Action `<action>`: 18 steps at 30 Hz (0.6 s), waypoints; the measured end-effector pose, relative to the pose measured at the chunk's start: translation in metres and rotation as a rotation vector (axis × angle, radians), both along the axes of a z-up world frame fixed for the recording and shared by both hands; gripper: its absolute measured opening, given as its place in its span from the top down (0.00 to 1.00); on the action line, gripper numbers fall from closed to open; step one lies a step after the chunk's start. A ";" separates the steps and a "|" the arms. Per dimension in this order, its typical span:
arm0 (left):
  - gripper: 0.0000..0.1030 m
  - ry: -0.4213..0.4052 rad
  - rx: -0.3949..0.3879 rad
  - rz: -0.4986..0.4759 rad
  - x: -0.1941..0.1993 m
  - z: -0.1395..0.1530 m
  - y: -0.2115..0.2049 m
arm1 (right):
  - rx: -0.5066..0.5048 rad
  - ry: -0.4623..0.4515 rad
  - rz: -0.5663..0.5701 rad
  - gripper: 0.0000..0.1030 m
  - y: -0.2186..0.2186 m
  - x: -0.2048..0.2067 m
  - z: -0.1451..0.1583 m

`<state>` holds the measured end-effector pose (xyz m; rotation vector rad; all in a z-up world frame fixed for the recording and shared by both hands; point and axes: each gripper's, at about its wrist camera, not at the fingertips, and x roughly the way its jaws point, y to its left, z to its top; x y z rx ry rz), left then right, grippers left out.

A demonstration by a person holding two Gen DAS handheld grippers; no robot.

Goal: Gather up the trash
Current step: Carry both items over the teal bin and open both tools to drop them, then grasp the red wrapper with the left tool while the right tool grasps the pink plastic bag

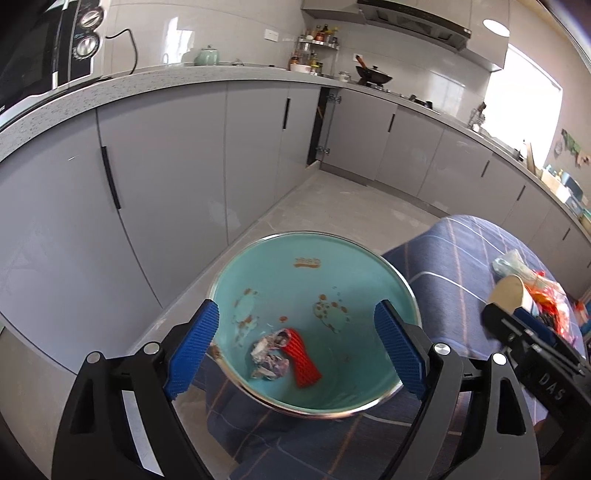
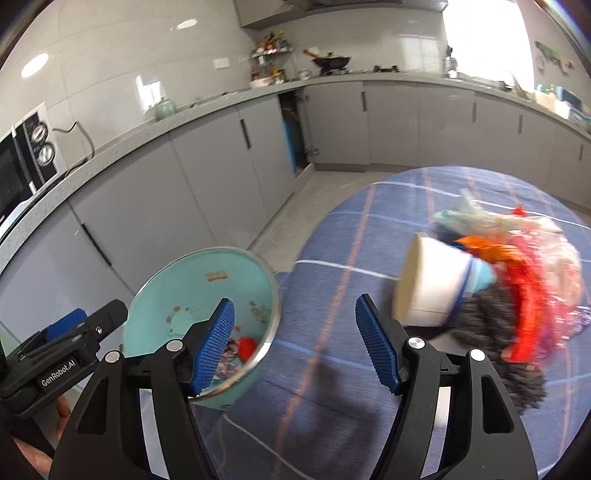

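Through your left wrist cam, your left gripper gapes empty over the teal bin, red netting at 6 o'clock inside. Right cam: right gripper spread wide, trash pile (blurry) at 2 o'clock on the checked cloth.

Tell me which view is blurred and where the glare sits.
Right wrist view: motion blur smears the trash pile and paper cup; the window is blown out. Left wrist view: sharper, the teal bin and its contents read clearly; glare comes from the window at right.
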<state>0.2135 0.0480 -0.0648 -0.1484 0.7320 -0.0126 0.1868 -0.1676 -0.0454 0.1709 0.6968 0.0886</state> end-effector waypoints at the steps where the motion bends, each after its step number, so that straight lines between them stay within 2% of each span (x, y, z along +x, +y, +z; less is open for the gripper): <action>1: 0.18 0.001 0.000 -0.013 -0.001 0.000 -0.005 | 0.001 -0.006 -0.014 0.34 -0.005 -0.003 0.001; 18: 0.18 -0.005 0.006 -0.204 -0.016 0.003 -0.085 | 0.027 -0.025 -0.237 0.34 -0.102 -0.051 0.008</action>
